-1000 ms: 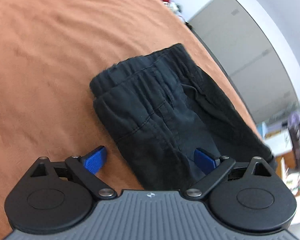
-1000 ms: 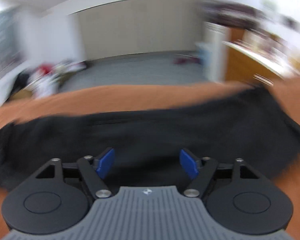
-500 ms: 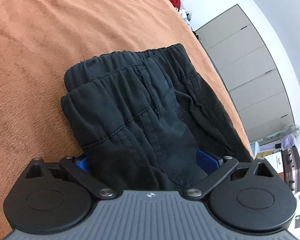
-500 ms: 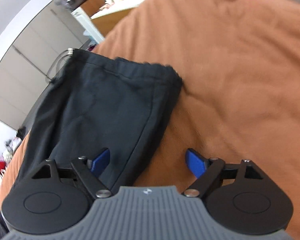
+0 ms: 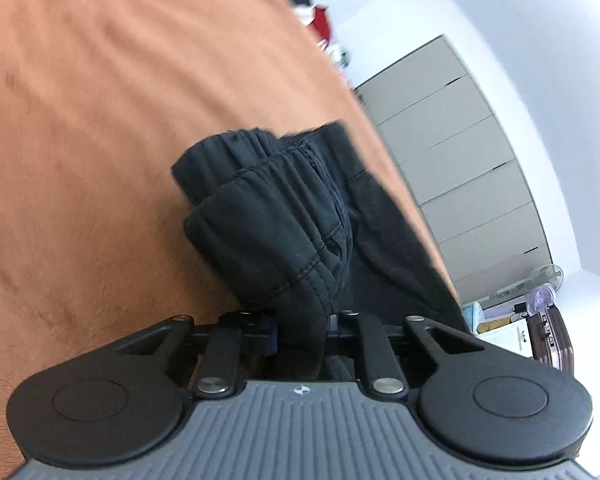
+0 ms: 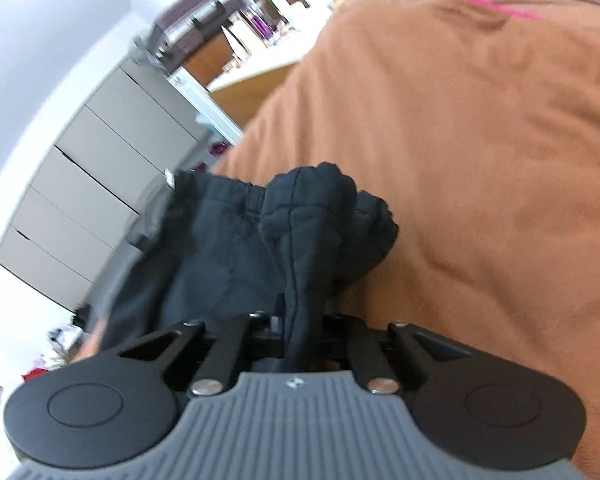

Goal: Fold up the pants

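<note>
Black pants (image 5: 284, 220) lie on an orange-brown blanket (image 5: 100, 160). In the left wrist view my left gripper (image 5: 300, 340) is shut on a bunched fold of the waistband end, and the elastic waistband rises just ahead of it. In the right wrist view my right gripper (image 6: 300, 336) is shut on a bunched fold of the pants (image 6: 236, 248) near the other end, with gathered cloth humped up ahead of the fingers. The blue finger pads are mostly hidden by cloth in both views.
The blanket (image 6: 480, 160) spreads wide around the pants. Grey wardrobe doors (image 5: 460, 168) stand beyond the bed edge. A purple suitcase (image 6: 192, 20), a cluttered wooden desk (image 6: 260, 40) and a fan (image 5: 548, 276) are in the room behind.
Both grippers were open over the pants; now both have shut on bunched cloth. The fabric has gathered and lifted at each end.
</note>
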